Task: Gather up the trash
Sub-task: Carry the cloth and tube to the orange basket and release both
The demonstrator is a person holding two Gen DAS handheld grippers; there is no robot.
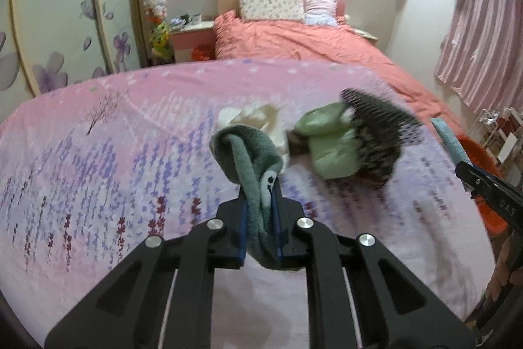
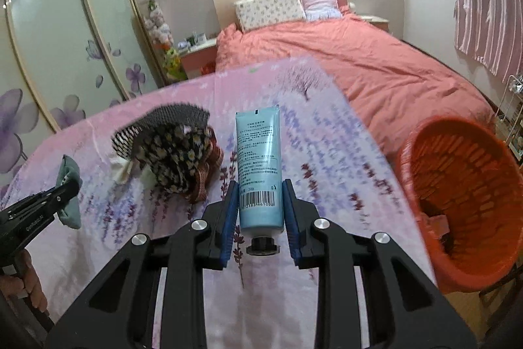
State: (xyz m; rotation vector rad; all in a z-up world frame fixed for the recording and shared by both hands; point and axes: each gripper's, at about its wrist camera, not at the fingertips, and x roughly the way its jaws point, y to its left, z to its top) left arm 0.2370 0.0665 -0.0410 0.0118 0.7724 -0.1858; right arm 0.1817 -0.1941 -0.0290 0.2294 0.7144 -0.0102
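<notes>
The heap in the middle of the pink floral sheet [image 1: 98,159] is hard to read: motion blur smears it in both views. In the left wrist view it shows a padded green piece [image 1: 330,143] against a dark flowered cloth [image 1: 379,133] with a ribbed black-and-white edge, and a crumpled cream scrap [image 1: 251,116] partly hidden behind the sock. In the right wrist view the green piece is hidden and only the flowered cloth [image 2: 176,156] faces the camera.

The left gripper [image 1: 260,211] is clamped on a grey-green terry sock [image 1: 251,159], soft and looped, its lower end hanging out of sight below the blue pads. The right gripper [image 2: 260,201] squeezes a smooth pale-blue plastic tube [image 2: 259,165] near its black cap, the crimped end pointing away over the sheet; the fine print is unreadable, only a barcode stands out.

An orange plastic basket [image 2: 470,185] with slotted walls sits to the right, beside the sheet's edge, its far rim cut off by the frame. Something lies at its bottom, too dim to tell. Behind, a coral quilt [image 2: 359,61] covers the bed.
</notes>
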